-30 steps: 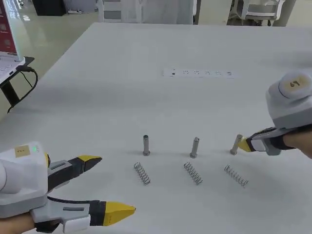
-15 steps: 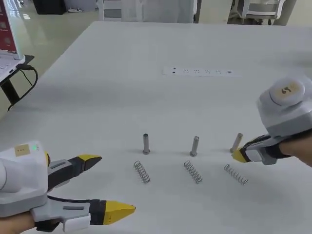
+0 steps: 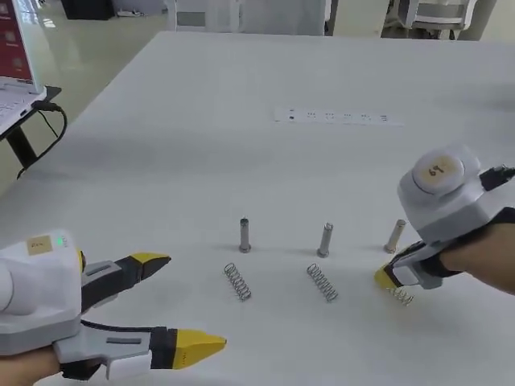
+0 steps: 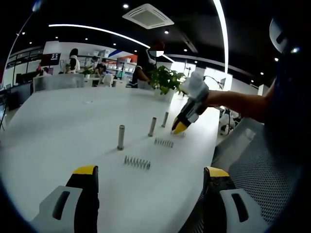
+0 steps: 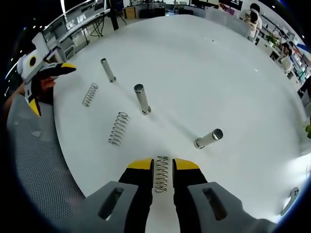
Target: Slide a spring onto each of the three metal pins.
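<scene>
**A:** what's the left gripper (image 3: 183,301) up to?

**B:** it's hanging low over the near left of the white counter (image 3: 241,161), fingers spread wide, nothing in them

**A:** and the parts?

**B:** there's a row of three. left pin (image 3: 245,235) and middle pin (image 3: 325,240) stand upright, right pin (image 3: 395,236) leans a bit. left spring (image 3: 236,282) and middle spring (image 3: 322,283) lie flat just in front of their pins, none on a pin yet

**A:** right side?

**B:** right gripper (image 3: 388,280) is down at the right spring (image 5: 161,174), which lies on the counter between its fingers (image 5: 141,167). they're pulled in close on both sides, can't tell if they actually pinch it
</scene>
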